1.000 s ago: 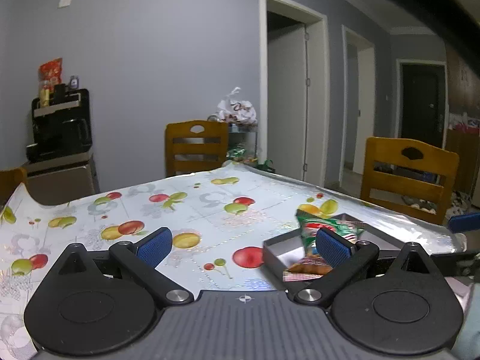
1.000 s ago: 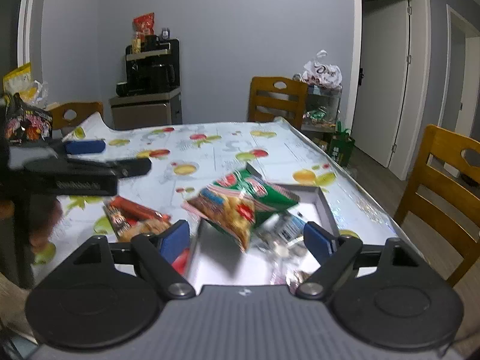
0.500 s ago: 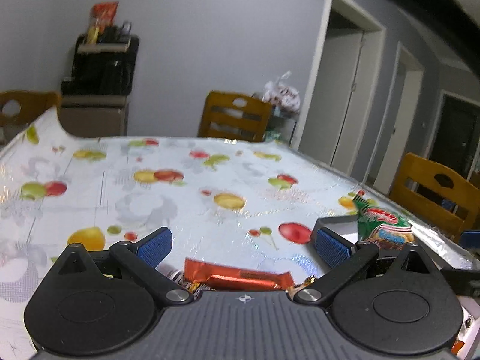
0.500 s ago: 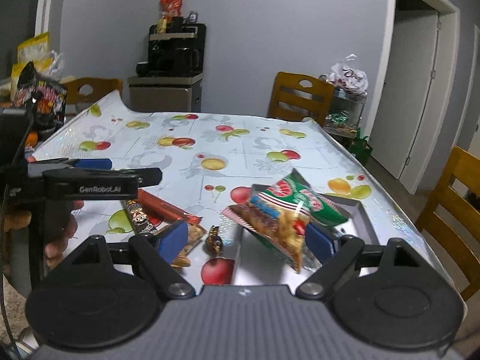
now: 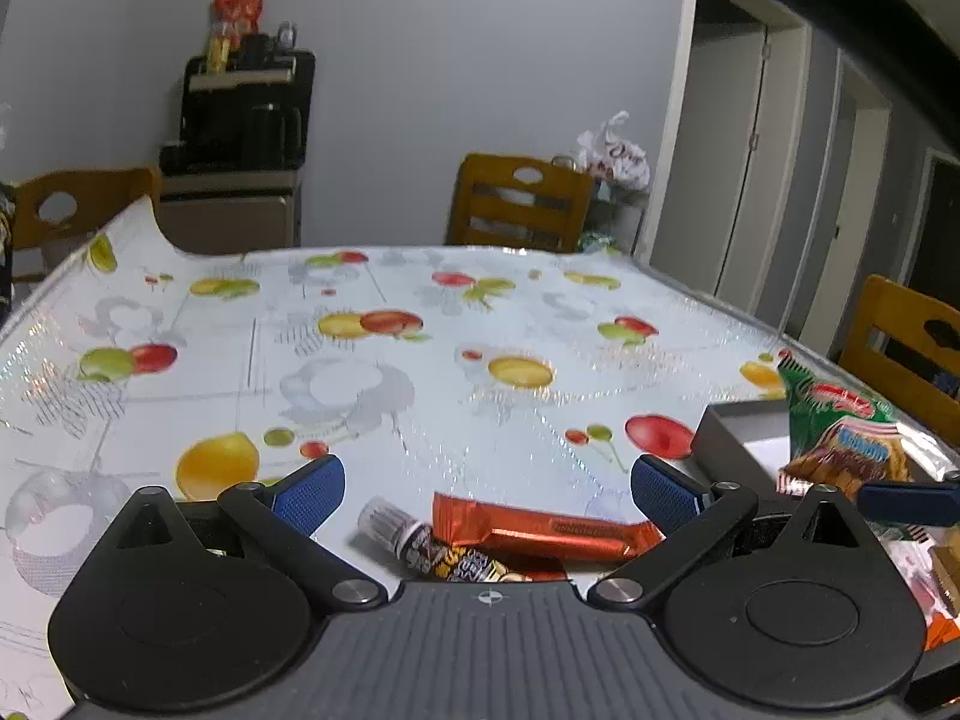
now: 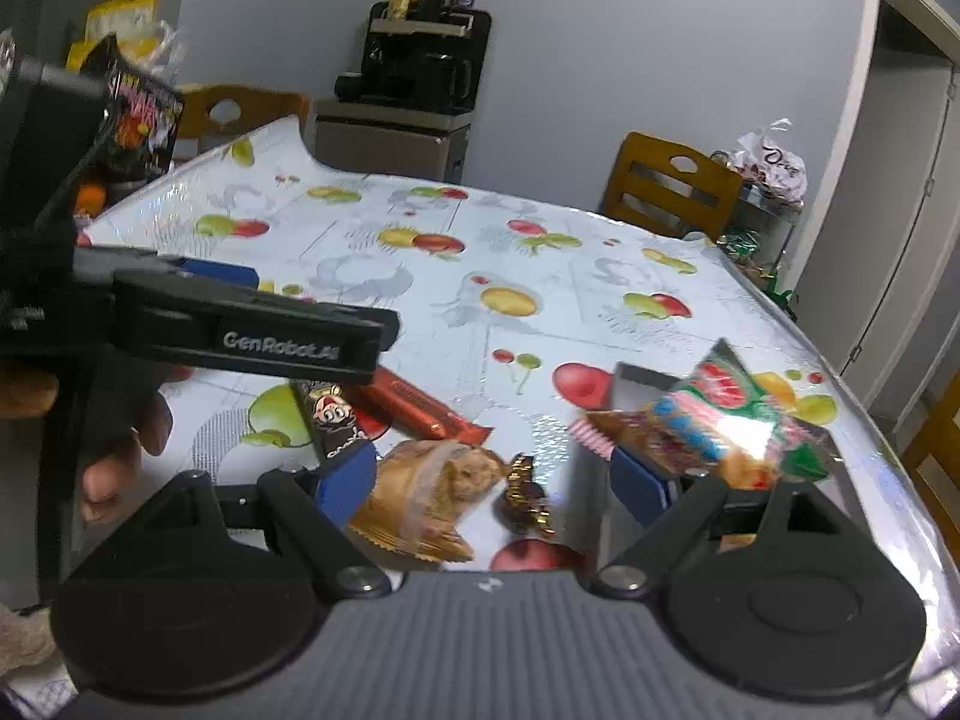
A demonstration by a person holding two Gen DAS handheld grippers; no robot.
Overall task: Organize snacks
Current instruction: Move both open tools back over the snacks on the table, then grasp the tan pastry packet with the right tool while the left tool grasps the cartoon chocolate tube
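Observation:
My left gripper (image 5: 487, 486) is open, low over an orange-red snack bar (image 5: 543, 531) and a dark wrapped bar (image 5: 444, 555) that lie between its fingers on the table. My right gripper (image 6: 492, 480) is open over a golden pastry packet (image 6: 429, 495) and a small dark candy (image 6: 528, 495). The grey box (image 5: 735, 429) stands to the right with a green and orange snack bag (image 5: 846, 435) in it; the bag also shows in the right wrist view (image 6: 714, 429). The left gripper (image 6: 240, 333) reaches over the red bar (image 6: 420, 408) in the right wrist view.
The table wears a shiny fruit-print cloth (image 5: 372, 360). Wooden chairs stand at the far side (image 5: 522, 201) and at the right (image 5: 906, 342). A black coffee machine (image 6: 420, 66) sits on a cabinet by the wall. Snack bags (image 6: 141, 108) stand at the left edge.
Both grippers have swung left, away from the box. The loose bars have come between the left fingers, and the pastry packet and candy between the right fingers. Both stay open.

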